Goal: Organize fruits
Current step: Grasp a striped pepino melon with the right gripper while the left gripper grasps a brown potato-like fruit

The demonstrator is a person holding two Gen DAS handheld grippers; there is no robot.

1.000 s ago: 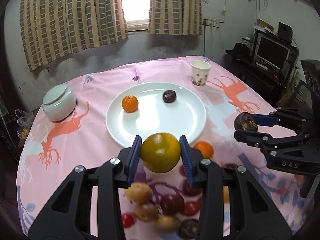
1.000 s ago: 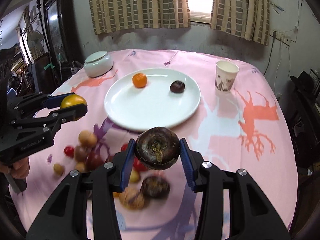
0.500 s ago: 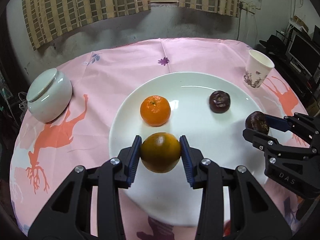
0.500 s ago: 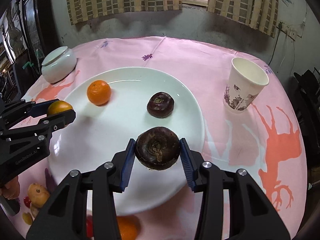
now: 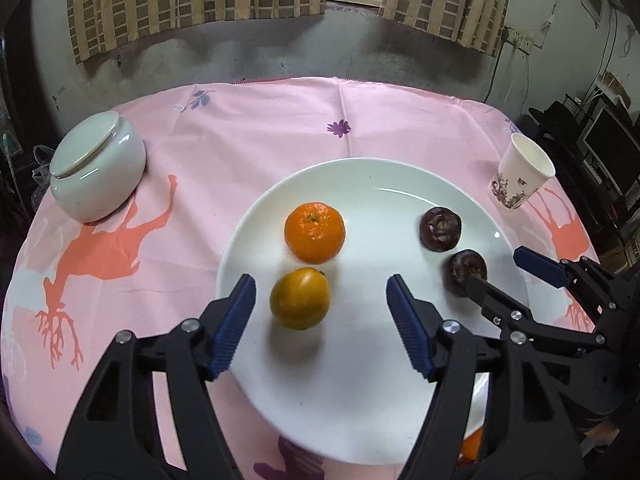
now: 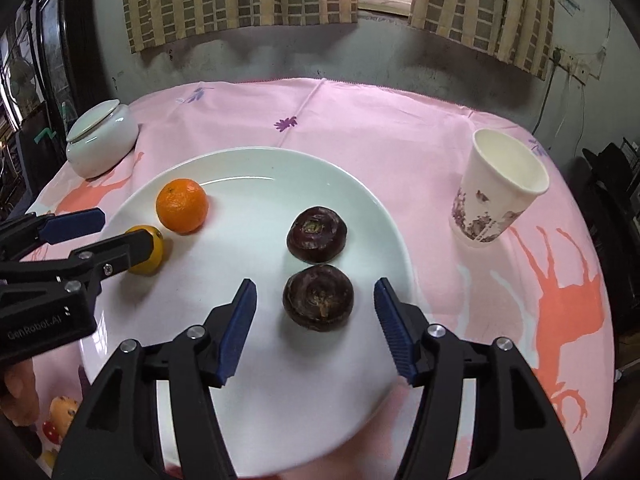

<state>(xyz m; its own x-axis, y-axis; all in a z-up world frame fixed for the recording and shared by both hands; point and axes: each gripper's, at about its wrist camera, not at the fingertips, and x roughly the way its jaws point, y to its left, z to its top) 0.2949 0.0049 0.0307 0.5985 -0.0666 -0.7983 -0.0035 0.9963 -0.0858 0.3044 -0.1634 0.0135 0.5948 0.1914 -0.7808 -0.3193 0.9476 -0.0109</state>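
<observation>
Crockery sits at the upper left of the left wrist view: a white lidded jar on the pink tablecloth. Toward the centre lies the white plate, with an orange tangerine just behind a yellow-green citrus. The left gripper frames that citrus; its jaws have just been opening and stand spread, the blue pads clear of the fruit, which rests on the plate. Further right on the plate lie two dark purple fruits, the far one and the near one. The right gripper reaches in from the lower right; in its own view its jaws, also just opened, stand apart on either side of the near fruit without touching it. A paper cup stands at the right edge.
</observation>
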